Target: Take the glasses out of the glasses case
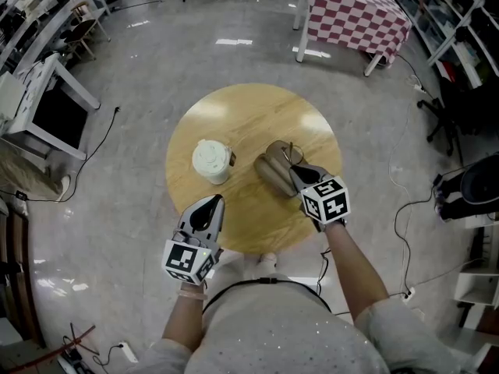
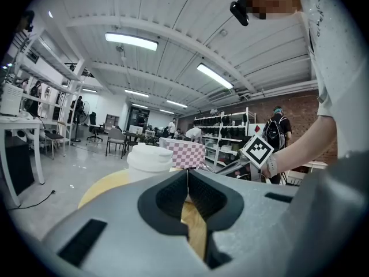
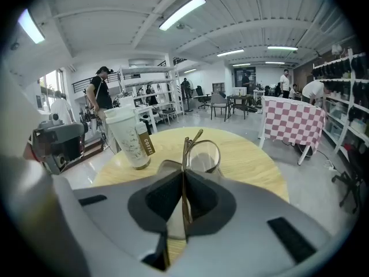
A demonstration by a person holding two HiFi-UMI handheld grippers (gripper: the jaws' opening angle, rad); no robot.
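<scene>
An open brown glasses case (image 1: 273, 170) lies on the round wooden table (image 1: 249, 115), right of centre. My right gripper (image 1: 296, 174) is over the case, shut on the thin metal frame of the glasses (image 1: 293, 154). In the right gripper view the glasses (image 3: 203, 154) stand upright between the pads, one lens clear above the jaws and the case (image 3: 160, 167) just below. My left gripper (image 1: 210, 202) hovers at the table's near edge. Its jaws are shut with nothing between them (image 2: 187, 180).
A paper coffee cup (image 1: 211, 160) with a white lid stands left of the case, close by. Beyond the table stand a checked-cloth table (image 1: 355, 14), a desk with a monitor (image 1: 47, 115) at left, and an office chair (image 1: 468, 185) with floor cables at right.
</scene>
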